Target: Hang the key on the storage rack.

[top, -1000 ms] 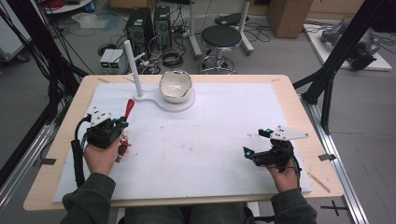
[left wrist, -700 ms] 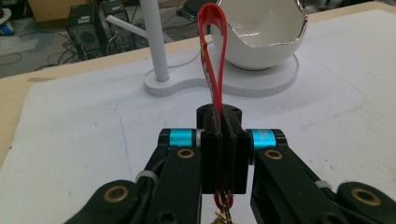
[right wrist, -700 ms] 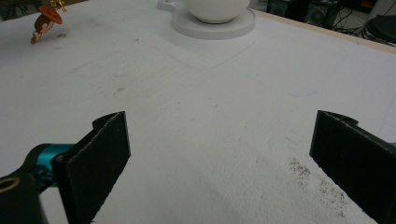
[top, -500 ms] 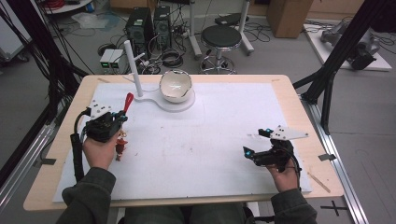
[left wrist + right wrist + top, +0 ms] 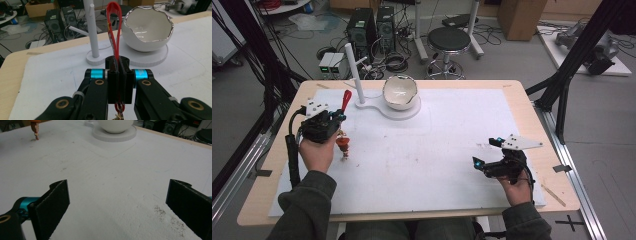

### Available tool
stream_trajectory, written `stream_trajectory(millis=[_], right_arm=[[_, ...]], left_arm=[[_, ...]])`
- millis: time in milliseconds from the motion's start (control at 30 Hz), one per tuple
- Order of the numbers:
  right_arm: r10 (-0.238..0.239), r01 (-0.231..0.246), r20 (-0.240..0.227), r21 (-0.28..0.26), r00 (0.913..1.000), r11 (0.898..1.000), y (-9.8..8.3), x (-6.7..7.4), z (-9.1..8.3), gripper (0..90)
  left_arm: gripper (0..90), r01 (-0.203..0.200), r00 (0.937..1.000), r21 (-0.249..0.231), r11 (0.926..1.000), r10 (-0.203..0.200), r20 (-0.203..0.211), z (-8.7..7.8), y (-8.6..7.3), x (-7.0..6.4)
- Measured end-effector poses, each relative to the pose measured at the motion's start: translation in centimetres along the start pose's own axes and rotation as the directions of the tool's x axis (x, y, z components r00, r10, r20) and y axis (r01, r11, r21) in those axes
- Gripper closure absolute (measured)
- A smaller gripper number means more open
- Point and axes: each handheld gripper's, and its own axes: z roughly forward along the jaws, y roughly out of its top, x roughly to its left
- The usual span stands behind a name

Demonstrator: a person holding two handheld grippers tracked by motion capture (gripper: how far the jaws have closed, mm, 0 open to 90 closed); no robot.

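My left gripper (image 5: 337, 118) is shut on a red strap loop (image 5: 346, 98) that sticks up past its tips, and a small orange charm (image 5: 343, 144) dangles below it over the white mat. In the left gripper view the jaws pinch the red strap (image 5: 113, 25), with the white post (image 5: 91, 27) and the egg-shaped white bowl (image 5: 148, 27) just beyond. The post (image 5: 354, 72) carries a short side peg. My right gripper (image 5: 487, 152) rests on the mat at the front right. Its jaws stand open with nothing between them (image 5: 117, 195).
Post and bowl (image 5: 400, 92) share a flat white base (image 5: 407, 111) at the back of the mat. The charm (image 5: 35, 127) and the base (image 5: 112, 136) appear far off in the right gripper view. A stool and computer boxes stand beyond the table.
My left gripper has risen and moved a little away from the person toward the post, carrying the strap and charm. The right gripper has stayed where it was.
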Motion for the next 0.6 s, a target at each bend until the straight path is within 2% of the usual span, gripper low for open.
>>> stream_trajectory(millis=[433,600], right_arm=[[0.008,-0.008,-0.001,-0.001,1.0000,1.000,0.0,-0.1,0.0,4.0],[0.010,-0.010,-0.003,0.002,0.9999,1.000,0.0,-0.1,0.0,4.0]], left_arm=[[86.5,0.016,0.9993,-0.003,0.9999,-0.016,-0.034,1.6,1.4,0.7],[86.5,0.004,0.9989,-0.005,1.0000,-0.005,-0.046,2.1,2.3,0.9]])
